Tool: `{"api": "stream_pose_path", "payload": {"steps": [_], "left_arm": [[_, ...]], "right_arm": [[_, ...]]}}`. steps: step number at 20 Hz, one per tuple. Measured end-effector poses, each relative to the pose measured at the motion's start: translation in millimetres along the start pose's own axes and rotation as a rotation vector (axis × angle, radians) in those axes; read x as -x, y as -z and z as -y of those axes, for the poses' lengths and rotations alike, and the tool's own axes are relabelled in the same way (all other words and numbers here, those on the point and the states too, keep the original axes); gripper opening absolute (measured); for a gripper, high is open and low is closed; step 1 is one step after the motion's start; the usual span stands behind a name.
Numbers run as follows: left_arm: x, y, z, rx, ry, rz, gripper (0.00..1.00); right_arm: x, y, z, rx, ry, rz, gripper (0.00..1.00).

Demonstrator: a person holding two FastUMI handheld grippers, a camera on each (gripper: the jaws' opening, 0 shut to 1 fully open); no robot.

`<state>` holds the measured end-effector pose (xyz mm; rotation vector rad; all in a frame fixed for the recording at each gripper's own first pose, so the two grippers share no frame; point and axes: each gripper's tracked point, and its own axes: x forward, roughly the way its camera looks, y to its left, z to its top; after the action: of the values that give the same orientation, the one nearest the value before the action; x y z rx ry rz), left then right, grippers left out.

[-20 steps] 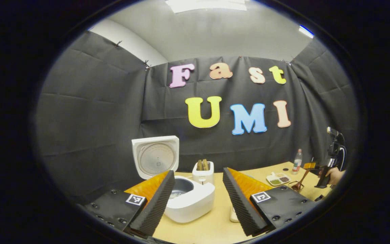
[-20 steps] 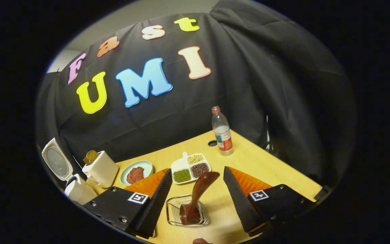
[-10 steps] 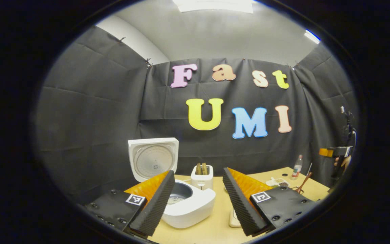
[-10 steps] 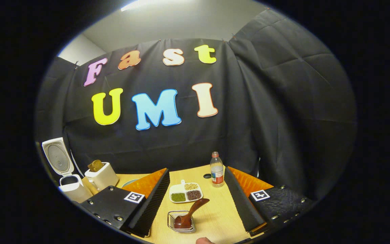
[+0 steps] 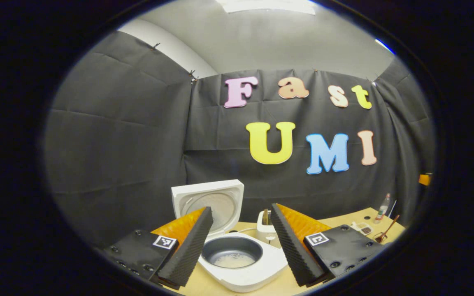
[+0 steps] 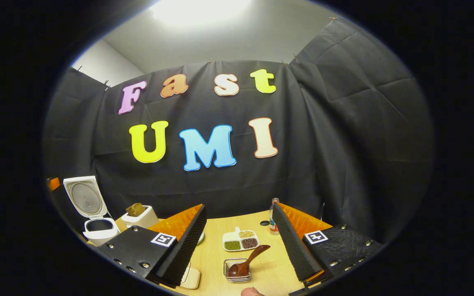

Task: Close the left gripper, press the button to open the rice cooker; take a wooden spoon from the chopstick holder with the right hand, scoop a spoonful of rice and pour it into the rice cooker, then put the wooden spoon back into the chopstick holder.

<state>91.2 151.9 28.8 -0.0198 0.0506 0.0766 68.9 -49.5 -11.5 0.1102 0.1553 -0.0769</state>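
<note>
A: Well, see the rice cooker?

B: Yep. Sits on the yellow table, low down and close to the left gripper. White lid standing straight up.

A: Anything inside?

B: Looks like a little white stuff at the bottom of the dark pot.

A: And that left gripper?

B: Spread wide apart. Holding nothing.

A: What about the right gripper?

B: Spread wide too. Pinching nothing. Hangs up over the table, well apart from the wooden spoon.

A: So where is the spoon?

B: Stuck bowl-down in the chopstick holder, a small wire basket. Handle leaning up and to the right.

A: Close to anything?

B: Just behind the holder, a white tray with green, dark red and pale beans. Farther back, a clear bottle, partly hidden by one finger.

A: And over by the cooker?

B: A white toaster with brown bread poking out, just beside it. Seen from the right gripper view, far off on the left.

A: Anything else?

B: A fingertip peeking in at the very bottom of the right gripper view. Also a pale flat thing on the table. Cannot tell what.
</note>
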Motion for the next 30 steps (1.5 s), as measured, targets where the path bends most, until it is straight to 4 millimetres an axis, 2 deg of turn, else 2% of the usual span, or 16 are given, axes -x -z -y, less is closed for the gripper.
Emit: {"api": "stream_pose_path", "payload": {"steps": [7,8,9,10,11,12,13,14,17,18,19,22,26,27,29,30], "left_arm": [[-83,-26,-50,-0.03,-0.052,0.017,0.98],[-95,-26,-57,-0.041,-0.061,0.014,0.98],[-106,-25,-62,-0.053,-0.071,0.01,0.92],[-118,-27,-67,-0.061,-0.076,0.008,0.92],[-130,-29,-71,-0.062,-0.079,0.008,1.0],[-144,-29,-76,-0.061,-0.082,0.008,0.92],[-156,-28,-81,-0.057,-0.089,0.004,0.98],[-169,-27,-87,-0.051,-0.093,-0.005,0.92],[-207,-20,-105,-0.025,-0.114,-0.035,0.92],[-219,-16,-108,-0.016,-0.116,-0.049,0.98],[-230,-10,-113,-0.011,-0.124,-0.061,0.98],[-261,5,-121,-0.008,-0.133,-0.097,0.98],[-282,29,-122,-0.016,-0.141,-0.153,0.98],[-285,37,-123,-0.011,-0.145,-0.173,0.92],[-285,34,-124,0.006,-0.145,-0.157,0.99],[-283,35,-123,0.0,-0.15,-0.166,0.99]], "right_arm": [[14,-3,-8,0.079,0.034,0.023,0.98],[16,0,-8,0.082,0.042,0.021,0.93],[18,1,-8,0.083,0.05,0.021,0.93],[19,2,-7,0.081,0.061,0.02,0.98],[21,3,-7,0.077,0.07,0.019,0.98],[23,4,-7,0.072,0.079,0.018,0.98],[25,5,-7,0.069,0.087,0.015,0.98],[27,9,-6,0.072,0.098,0.013,0.98],[33,17,0,0.098,0.131,0.001,0.98],[35,20,2,0.102,0.142,-0.004,0.93],[37,22,4,0.102,0.152,-0.01,0.98],[42,27,12,0.095,0.179,-0.023,0.98],[44,27,19,0.086,0.196,-0.03,0.98],[43,27,20,0.091,0.198,-0.032,0.98],[41,28,22,0.109,0.202,-0.034,0.98],[40,27,23,0.115,0.2,-0.031,0.98]]}}
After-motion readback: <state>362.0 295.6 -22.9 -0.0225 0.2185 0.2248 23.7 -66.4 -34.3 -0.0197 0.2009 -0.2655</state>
